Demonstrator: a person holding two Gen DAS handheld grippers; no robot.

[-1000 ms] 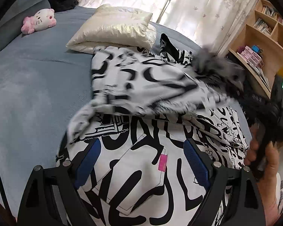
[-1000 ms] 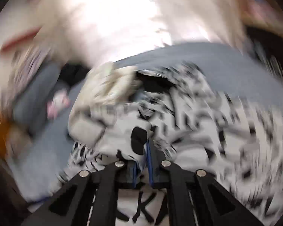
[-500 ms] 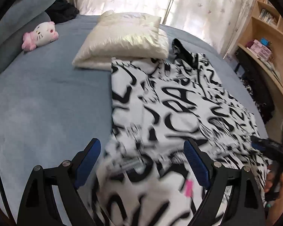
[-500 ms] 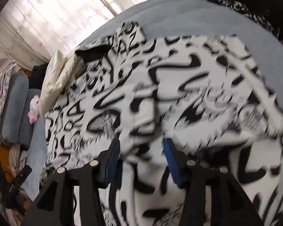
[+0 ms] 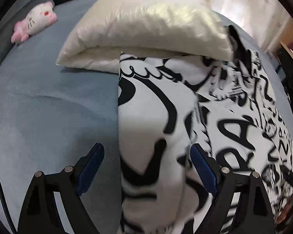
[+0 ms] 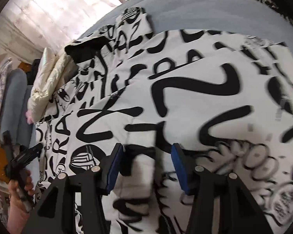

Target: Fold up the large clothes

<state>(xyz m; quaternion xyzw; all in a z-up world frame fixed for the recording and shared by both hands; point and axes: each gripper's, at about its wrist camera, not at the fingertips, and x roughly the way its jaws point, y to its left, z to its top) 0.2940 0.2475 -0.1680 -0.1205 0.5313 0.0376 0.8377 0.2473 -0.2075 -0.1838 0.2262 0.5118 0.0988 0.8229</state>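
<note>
Both grippers hang over the black-and-white printed garment (image 5: 234, 128), which lies spread flat on the blue-grey bed (image 5: 48, 107). In the left wrist view the left gripper (image 5: 146, 167) has its blue pads spread wide, straddling the garment's straight left edge, with nothing pinched. In the right wrist view the right gripper (image 6: 146, 165) stands about half apart over the middle of the fabric; its pads do not press on the cloth. The garment's far end reaches the cream pillow (image 5: 146, 25), its corner tucked just under the pillow's near edge, and a black collar or lining (image 6: 84, 48) shows there. A pink-and-white plush toy (image 5: 37, 23) lies well apart at the bed's far left. A hand (image 6: 19, 198) gripping the left gripper's handle shows in the right view.
</note>
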